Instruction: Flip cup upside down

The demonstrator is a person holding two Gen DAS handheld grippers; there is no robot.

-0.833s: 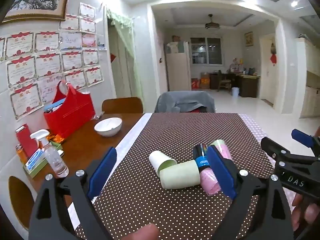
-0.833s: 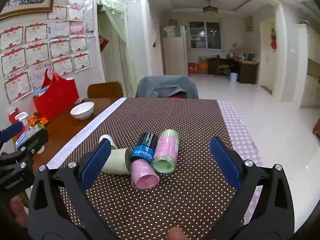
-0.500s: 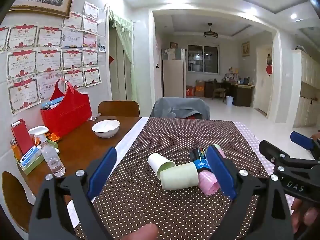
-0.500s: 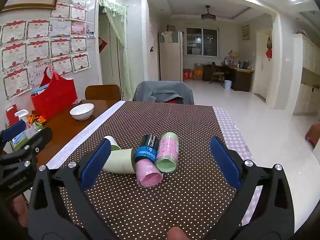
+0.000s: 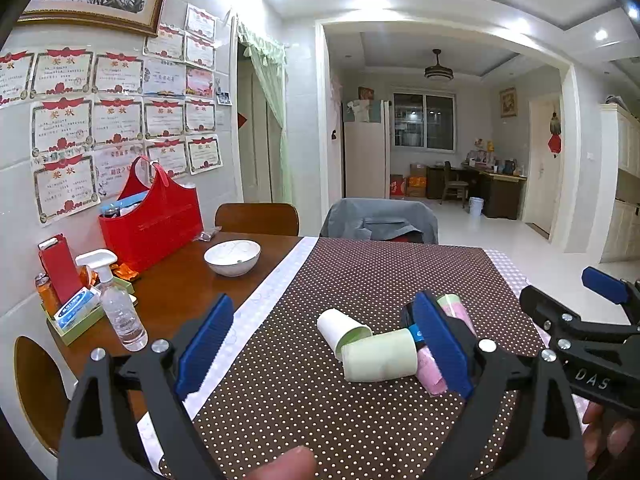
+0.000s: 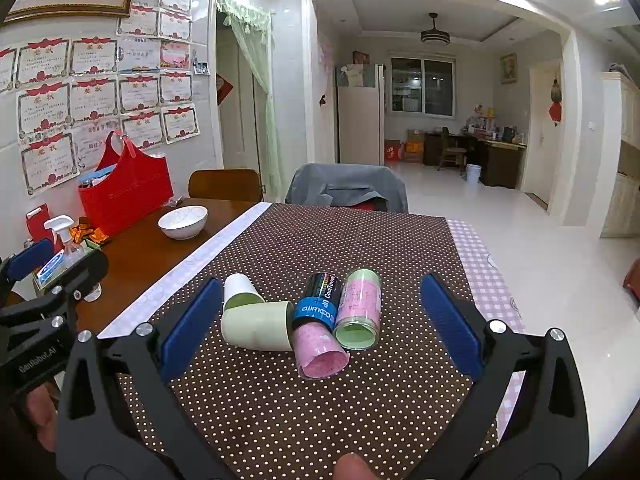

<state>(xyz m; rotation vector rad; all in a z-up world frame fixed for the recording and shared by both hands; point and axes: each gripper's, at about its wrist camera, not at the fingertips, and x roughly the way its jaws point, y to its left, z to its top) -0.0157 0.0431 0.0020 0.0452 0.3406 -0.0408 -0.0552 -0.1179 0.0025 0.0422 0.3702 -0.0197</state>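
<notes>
Task unstarted: four cups lie on their sides at 12 o'clock on the tabletop, none inverted; left tongs and right tongs hover released, empty.

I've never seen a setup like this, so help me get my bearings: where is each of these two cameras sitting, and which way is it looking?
Left wrist view: sits on the left gripper, looking forward over the dotted tablecloth at the lying cups; its open blue fingers, a thumb tip and the right gripper show.
Right wrist view: sits on the right gripper, facing the same way; its open fingers, a thumb and the left gripper show.
Shared: cups, white bowl, red bag.
</notes>
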